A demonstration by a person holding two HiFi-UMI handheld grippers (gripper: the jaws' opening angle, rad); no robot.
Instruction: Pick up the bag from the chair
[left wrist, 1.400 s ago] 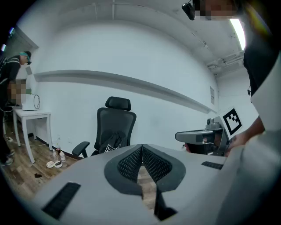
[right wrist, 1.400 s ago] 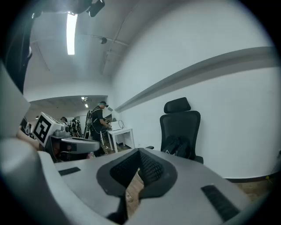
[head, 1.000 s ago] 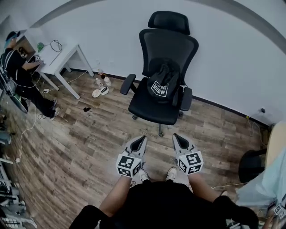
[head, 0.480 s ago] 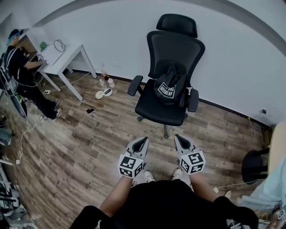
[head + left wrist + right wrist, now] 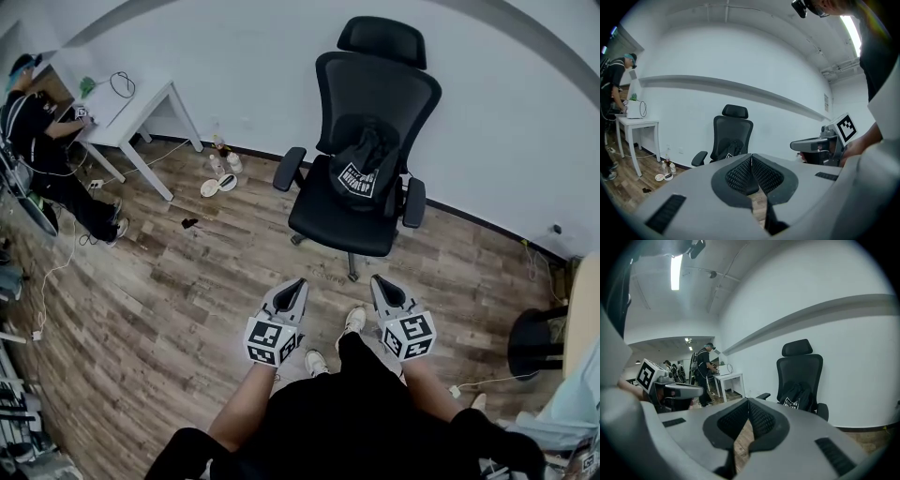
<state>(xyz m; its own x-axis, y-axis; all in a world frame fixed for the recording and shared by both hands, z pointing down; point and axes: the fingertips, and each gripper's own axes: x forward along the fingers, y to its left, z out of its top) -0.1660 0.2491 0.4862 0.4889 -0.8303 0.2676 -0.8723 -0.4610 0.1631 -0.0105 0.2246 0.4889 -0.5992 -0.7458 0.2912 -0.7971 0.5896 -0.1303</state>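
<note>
A black bag (image 5: 361,174) with a white printed patch leans on the seat and backrest of a black office chair (image 5: 377,89) by the white wall. The bag also shows in the left gripper view (image 5: 730,149) and the right gripper view (image 5: 796,399). My left gripper (image 5: 296,283) and right gripper (image 5: 380,280) are held side by side low over the wooden floor, well short of the chair and pointing at it. Both are shut, their jaws meeting at the tip with nothing between them.
A white table (image 5: 127,108) stands at the far left with a person (image 5: 37,141) working at it. Bottles and dishes (image 5: 220,173) lie on the floor by the wall. A black stool (image 5: 534,342) is at the right. Cables run along the floor.
The person holding the grippers has stepped toward the chair, one foot now forward between the grippers. Both grippers stay shut and side by side.
</note>
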